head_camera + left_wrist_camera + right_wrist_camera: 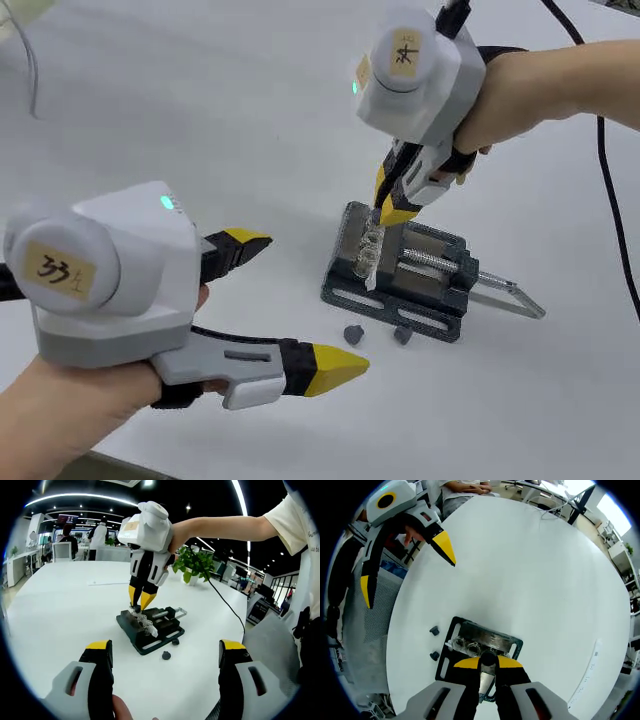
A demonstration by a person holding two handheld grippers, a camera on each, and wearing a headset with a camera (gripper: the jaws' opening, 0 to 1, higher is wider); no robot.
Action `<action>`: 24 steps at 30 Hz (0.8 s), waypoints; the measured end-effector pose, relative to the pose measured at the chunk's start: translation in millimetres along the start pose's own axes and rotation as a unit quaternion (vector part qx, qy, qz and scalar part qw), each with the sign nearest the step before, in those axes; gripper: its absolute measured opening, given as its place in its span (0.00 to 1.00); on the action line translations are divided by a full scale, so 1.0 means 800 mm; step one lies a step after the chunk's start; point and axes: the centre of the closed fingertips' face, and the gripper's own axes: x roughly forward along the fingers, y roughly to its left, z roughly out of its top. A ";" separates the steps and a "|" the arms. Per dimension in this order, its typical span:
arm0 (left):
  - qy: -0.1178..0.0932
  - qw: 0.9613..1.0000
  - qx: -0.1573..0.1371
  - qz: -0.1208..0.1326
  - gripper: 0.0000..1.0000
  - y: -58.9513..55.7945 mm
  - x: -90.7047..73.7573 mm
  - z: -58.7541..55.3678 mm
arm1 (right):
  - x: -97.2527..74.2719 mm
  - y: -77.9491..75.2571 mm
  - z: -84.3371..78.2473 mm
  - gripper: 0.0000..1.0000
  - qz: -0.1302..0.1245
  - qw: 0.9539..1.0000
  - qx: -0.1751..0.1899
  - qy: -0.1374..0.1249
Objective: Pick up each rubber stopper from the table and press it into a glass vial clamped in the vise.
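A dark vise (440, 285) (167, 630) (514, 643) stands on the white table with a row of glass vials (367, 252) (461, 644) clamped in it. My right gripper (386, 208) (139, 600) (488, 664) points down over the row's far end, shut on a dark rubber stopper (488, 658). Two more stoppers (352, 333) (402, 335) lie on the table just in front of the vise, seen also as stoppers (166, 655) (175, 641) (434, 630). My left gripper (300, 305) (165, 645) hovers open to the vise's left, holding nothing.
The vise handle (510, 297) sticks out to the right. A black cable (603, 200) runs down the table's right side. A potted plant (192, 565) stands at the far end, and the table's near edge (150, 465) lies under my left hand.
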 end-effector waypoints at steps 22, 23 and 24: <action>0.000 1.000 -0.001 0.005 0.86 0.005 -0.007 0.001 | -0.009 -0.016 -0.004 0.11 -0.010 0.999 -0.034 0.000; 0.000 1.000 -0.001 0.004 0.86 0.005 -0.007 0.001 | -0.011 -0.016 -0.005 0.11 -0.007 1.000 -0.025 -0.008; -0.001 1.000 -0.001 0.004 0.86 0.005 -0.007 0.001 | -0.013 -0.015 -0.005 0.10 -0.004 1.000 -0.017 -0.013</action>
